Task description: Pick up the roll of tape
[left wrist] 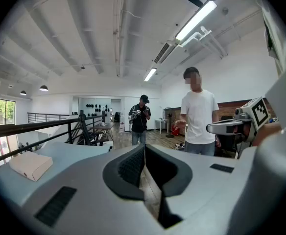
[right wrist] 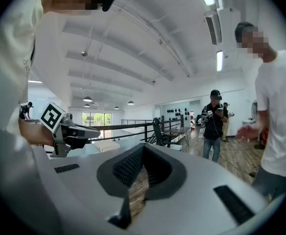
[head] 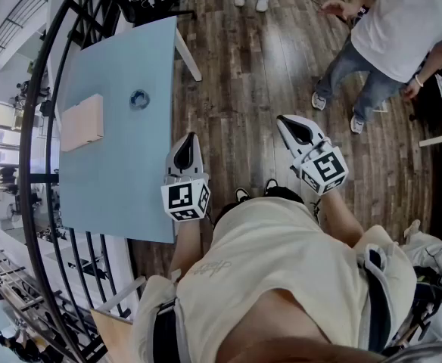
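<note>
The roll of tape (head: 138, 99) lies flat on the light blue table (head: 122, 180), a small bluish ring toward the far end. My left gripper (head: 191, 138) hovers by the table's right edge, well short of the tape, jaws shut and empty. My right gripper (head: 286, 121) is out over the wooden floor, to the right of the table, also shut with nothing held. In the left gripper view the jaws (left wrist: 144, 146) meet at the tips; the tape is not seen there. The right gripper view shows its own tips (right wrist: 143, 146) closed and the left gripper (right wrist: 67, 131) beside it.
A flat cardboard box (head: 82, 122) rests on the table left of the tape. A black railing (head: 54, 89) runs along the table's left side. A person in a white T-shirt (head: 403, 29) stands at the far right, and another person (left wrist: 140, 117) stands farther back.
</note>
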